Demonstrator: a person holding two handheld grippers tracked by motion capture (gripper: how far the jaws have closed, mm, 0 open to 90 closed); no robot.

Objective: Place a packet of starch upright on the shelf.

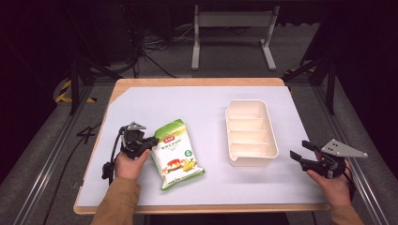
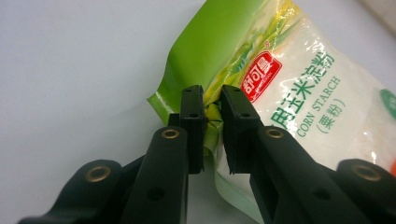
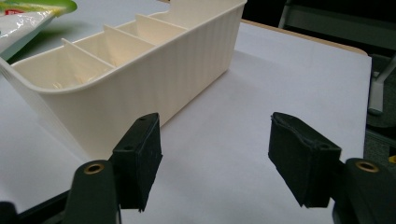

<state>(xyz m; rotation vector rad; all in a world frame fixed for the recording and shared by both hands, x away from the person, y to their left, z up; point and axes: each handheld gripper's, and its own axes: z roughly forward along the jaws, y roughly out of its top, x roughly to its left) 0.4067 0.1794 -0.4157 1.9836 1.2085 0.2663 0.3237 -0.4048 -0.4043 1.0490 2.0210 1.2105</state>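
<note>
Your left gripper [image 1: 149,142] is at the left edge of the corn starch bag [image 1: 177,153], w/ your left hand [image 1: 127,164] behind it, low on the table's left side. In the left gripper view the two black pads [image 2: 192,126] are pinched onto the bag's green upper-left corner [image 2: 212,114]; only a thin crumpled fold of foil sits between them. So: jaws nearly closed, gripping the bag edge.

Bag lies flat on the white table cover [image 1: 197,105], left of centre, long axis tilted, green top end pointing away from you, printed side up. Label reads "CORN STARCH" in the left gripper view. Whether the gripped corner is lifted off the cover: can't tell.

Your right gripper [image 1: 300,151] is near the table's right front edge, held in your right hand [image 1: 334,180], grey three-cornered plate [image 1: 344,148] on top. Jaws stand wide apart, nothing between them. In the right gripper view the pads [image 3: 140,158] frame bare table cover, w/ the cream tray [image 3: 135,88] just ahead and to the left of them, not touching.

Tray [image 1: 249,132] sits right of centre, long side running away from you, w/ dividers splitting it into compartments. Bag and tray are apart, w/ a strip of bare cover between. Wooden table edge [image 1: 197,81] shows at the far side.
</note>
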